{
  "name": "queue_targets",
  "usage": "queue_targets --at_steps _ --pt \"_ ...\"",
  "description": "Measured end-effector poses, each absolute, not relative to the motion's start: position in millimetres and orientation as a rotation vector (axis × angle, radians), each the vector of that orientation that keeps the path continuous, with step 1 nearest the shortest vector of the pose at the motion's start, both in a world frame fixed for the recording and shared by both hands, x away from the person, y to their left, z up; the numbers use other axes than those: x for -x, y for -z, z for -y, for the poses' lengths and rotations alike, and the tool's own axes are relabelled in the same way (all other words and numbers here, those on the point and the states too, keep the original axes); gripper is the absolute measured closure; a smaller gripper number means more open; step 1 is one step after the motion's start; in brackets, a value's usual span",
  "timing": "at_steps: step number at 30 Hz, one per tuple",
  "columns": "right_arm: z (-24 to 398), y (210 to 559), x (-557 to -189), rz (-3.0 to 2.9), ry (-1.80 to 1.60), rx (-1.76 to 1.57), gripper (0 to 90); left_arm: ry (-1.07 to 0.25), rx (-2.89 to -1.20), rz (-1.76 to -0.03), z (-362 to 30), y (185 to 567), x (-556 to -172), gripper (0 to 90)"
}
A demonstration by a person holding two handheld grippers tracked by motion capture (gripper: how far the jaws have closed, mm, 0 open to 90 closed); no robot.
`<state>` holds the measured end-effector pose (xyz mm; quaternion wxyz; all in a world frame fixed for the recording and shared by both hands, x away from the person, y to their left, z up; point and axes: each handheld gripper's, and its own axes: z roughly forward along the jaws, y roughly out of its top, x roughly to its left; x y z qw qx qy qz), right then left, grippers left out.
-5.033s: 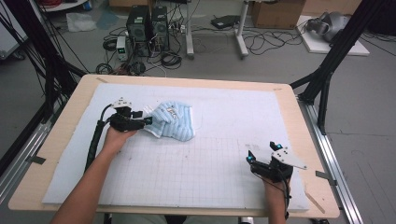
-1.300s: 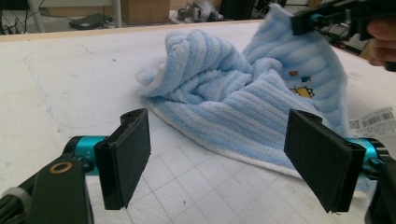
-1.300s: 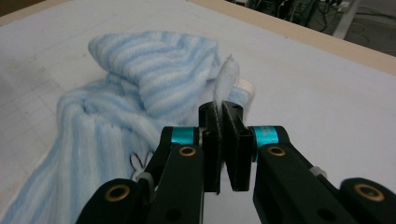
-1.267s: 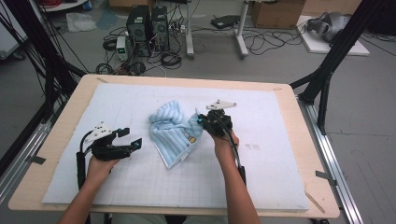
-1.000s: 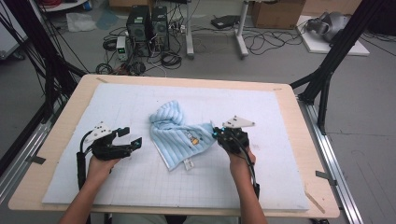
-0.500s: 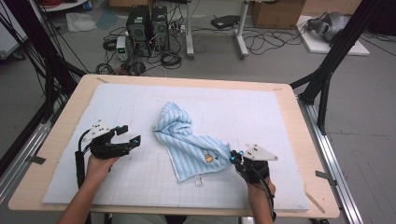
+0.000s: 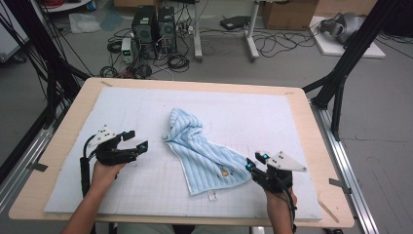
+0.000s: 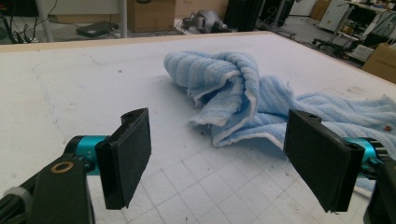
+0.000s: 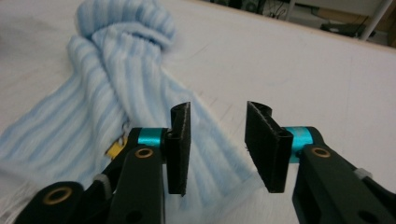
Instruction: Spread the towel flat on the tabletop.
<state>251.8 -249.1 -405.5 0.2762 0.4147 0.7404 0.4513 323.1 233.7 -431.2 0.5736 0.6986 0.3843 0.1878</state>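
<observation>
— Tongs first: how do they stand?

— Right gripper (image 7: pixel 252 163) has just been opening; in the right gripper view its jaws stand part-way apart with nothing pinched between them, and the towel (image 9: pixel 112 116) corner lies under and just ahead of them. Left gripper (image 7: pixel 134 142) is spread wide and empty, parked on the mat (image 7: pixel 292 117) just left of the towel.

— So the right one let go?

— Looks that way. A second ago it was clamped on the towel's edge near the middle of the table; since then it dragged that corner out toward the near right, and now the pads are clear of the cloth.

— And the towel?

— Middle of the mat in the high view (image 7: pixel 204 153). The near-right half is pulled out flat into a long strip, label side showing, ending right at the right gripper. The far-left end is still bunched in a rumpled heap, which the left gripper view shows folded over on itself (image 8: pixel 224 88), a little ahead of the open left jaws.

— Meaning for the job?

— I'd judge one corner as laid out and released. The bunched end is what remains, and the left gripper is nearest to it and ready to take hold.
</observation>
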Motion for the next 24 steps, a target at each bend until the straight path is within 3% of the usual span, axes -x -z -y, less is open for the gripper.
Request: queue_targets --at_steps 4,8,16,19,21,24 --pt "237 400 -276 -2.014 -1.222 -1.099 53.5 -0.439 -1.634 -0.903 -233 432 -325 23.7" --pt "199 410 -319 -2.154 -1.195 -1.104 49.1 -0.44 -1.628 -0.907 -234 433 -325 24.1" --pt "157 431 -343 -2.339 -1.165 -1.074 52.0 -0.437 -1.634 -0.903 -234 433 -326 25.1" --pt "150 440 -350 -2.428 -1.13 -1.093 63.2 -0.435 -1.635 -0.903 -234 433 -326 25.2" --pt "147 443 -349 -2.524 -1.2 -1.046 79.5 -0.434 -1.63 -0.908 -234 433 -326 25.3" --pt "144 440 -344 -2.579 -1.255 -0.957 83.6 -0.436 -1.628 -0.907 -234 433 -326 25.4"
